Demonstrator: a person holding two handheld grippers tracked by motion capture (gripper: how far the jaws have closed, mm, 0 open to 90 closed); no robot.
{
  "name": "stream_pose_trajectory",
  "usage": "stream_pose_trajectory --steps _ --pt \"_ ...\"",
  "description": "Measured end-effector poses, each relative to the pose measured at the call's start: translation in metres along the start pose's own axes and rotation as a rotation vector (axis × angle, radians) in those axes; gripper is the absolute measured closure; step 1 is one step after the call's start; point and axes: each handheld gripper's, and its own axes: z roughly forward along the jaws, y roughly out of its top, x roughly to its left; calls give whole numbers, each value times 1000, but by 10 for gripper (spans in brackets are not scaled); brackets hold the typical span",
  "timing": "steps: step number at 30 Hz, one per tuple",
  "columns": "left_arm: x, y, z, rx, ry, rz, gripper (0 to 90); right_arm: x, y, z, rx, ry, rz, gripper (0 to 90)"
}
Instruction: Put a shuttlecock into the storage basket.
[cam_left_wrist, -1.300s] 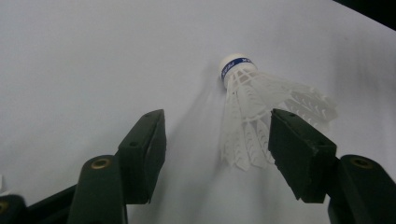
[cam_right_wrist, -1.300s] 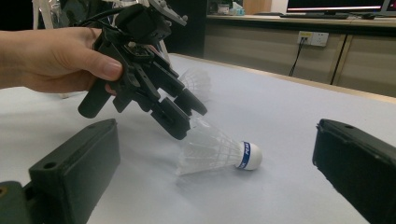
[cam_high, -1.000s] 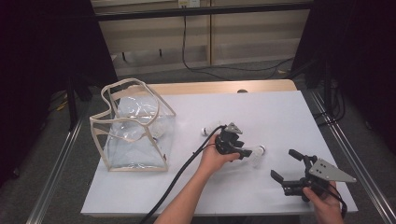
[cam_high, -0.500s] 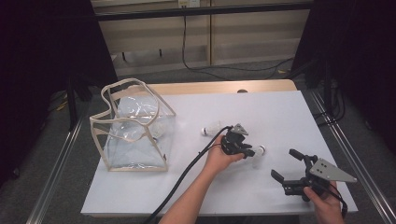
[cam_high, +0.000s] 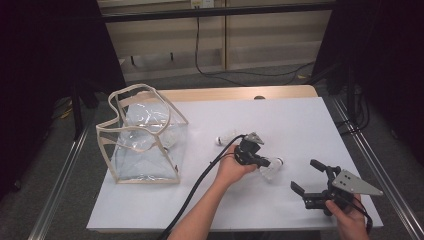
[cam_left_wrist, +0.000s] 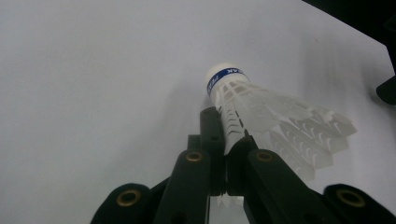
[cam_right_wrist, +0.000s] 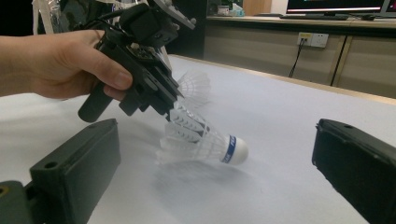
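Left gripper (cam_high: 260, 161) just closed, pinching feather skirt of white plastic shuttlecock with blue-banded cork (cam_left_wrist: 261, 109); featherlight, crushable, probably safer held nearer cork; right gripper (cam_high: 314, 179) wide open, empty.

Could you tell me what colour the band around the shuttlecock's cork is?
Blue, on the shuttlecock; clearest in the left gripper view.

The white plastic feathered shuttlecock (cam_left_wrist: 261, 109) has a white cork cap ringed by a blue band with white lettering, and its skirt is a pale, translucent lattice. The left claw (cam_left_wrist: 227, 158) is matte black with brass-coloured rivets. The right claw (cam_high: 316, 181) is black under a grey three-cornered plate. The flat white table (cam_high: 300, 120) has a light wooden edge. The clear plastic bag (cam_high: 145, 135) has beige trim.
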Motion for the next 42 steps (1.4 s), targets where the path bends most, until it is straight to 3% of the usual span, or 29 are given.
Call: stream_pose_trajectory --steps 2,20,42 --pt "1 0 -5 -17 -6 -7 897 0 0 0 2 0 1 11" --pt "-2 3 -42 3 -8 0 897 0 0 0 0 1 -2 10" --pt "-2 3 -67 30 -9 -9 897 1 0 0 1 2 -5 10"
